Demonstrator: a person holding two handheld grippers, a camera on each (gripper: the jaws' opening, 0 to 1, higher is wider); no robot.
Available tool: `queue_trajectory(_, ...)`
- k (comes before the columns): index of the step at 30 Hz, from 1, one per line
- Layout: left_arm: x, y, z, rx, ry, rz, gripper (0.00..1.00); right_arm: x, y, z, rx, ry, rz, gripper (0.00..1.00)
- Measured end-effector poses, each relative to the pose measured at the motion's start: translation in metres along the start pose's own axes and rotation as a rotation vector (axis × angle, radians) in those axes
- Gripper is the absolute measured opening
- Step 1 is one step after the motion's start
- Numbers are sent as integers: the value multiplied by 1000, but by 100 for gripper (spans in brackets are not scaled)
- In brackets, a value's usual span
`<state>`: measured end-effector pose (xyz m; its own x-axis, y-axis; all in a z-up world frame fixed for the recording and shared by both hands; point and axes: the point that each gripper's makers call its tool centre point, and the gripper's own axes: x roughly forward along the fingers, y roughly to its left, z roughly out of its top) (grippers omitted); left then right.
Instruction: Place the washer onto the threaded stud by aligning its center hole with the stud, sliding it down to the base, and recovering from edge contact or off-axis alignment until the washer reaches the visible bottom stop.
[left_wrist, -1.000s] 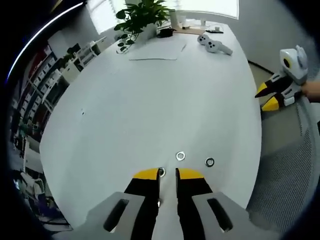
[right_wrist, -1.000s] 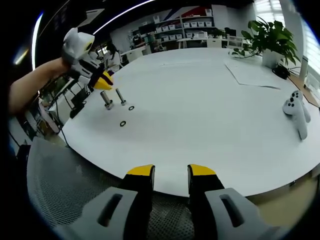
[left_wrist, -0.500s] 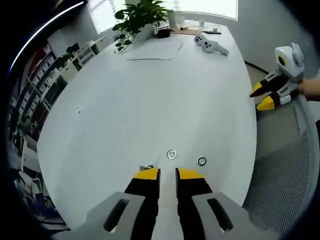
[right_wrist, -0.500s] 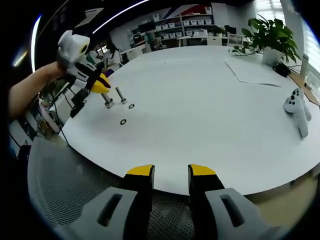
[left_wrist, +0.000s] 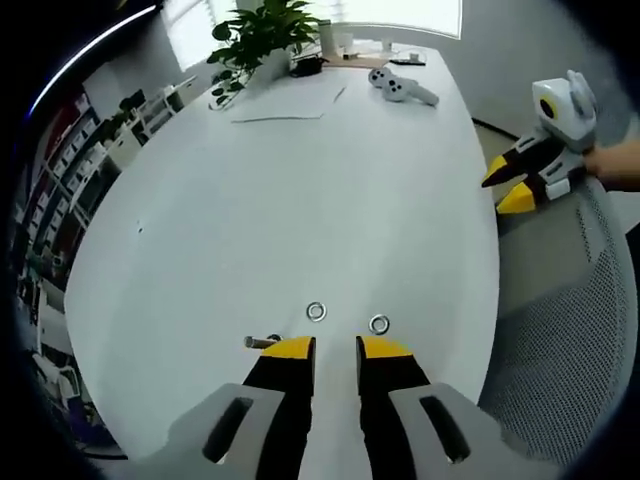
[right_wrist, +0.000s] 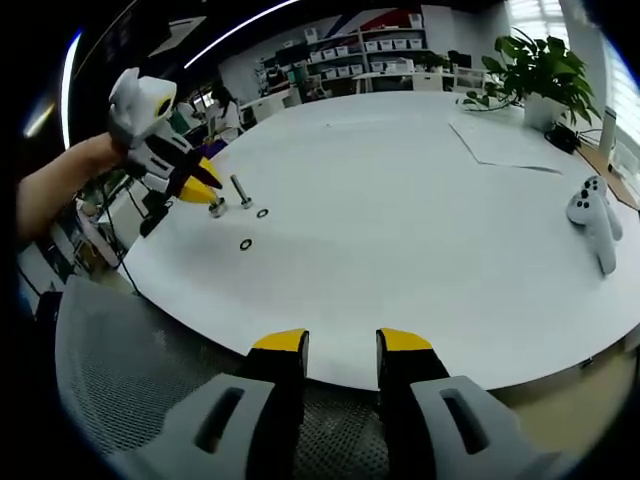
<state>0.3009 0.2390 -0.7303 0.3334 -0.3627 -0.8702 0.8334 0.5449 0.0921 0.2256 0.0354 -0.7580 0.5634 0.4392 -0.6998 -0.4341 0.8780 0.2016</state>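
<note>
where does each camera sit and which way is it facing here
Left gripper view: rides the left gripper, looking down its jaws across the white table at two washers; the right gripper enters from the right.
Right gripper view: rides the right gripper off the table edge above a mesh chair, facing the left gripper by the studs; a forearm shows.
Shared: table, washers, plant, controllers.

The left gripper view looks down from close above the white table (left_wrist: 300, 190) near its edge, facing the plant (left_wrist: 258, 30) at upper left; the right gripper view looks in from beyond the edge; both share table, washers (right_wrist: 246, 244) and plant
</note>
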Motion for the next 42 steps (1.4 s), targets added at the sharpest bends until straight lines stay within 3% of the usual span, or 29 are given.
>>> queue_trajectory(17, 23, -33, -10, 55, 48, -77, 19, 0, 0, 0, 4, -3, 1, 30)
queue_trajectory(42, 48, -42, -22, 43, 98, -120, 20, 0, 0, 0, 2, 1, 0, 29)
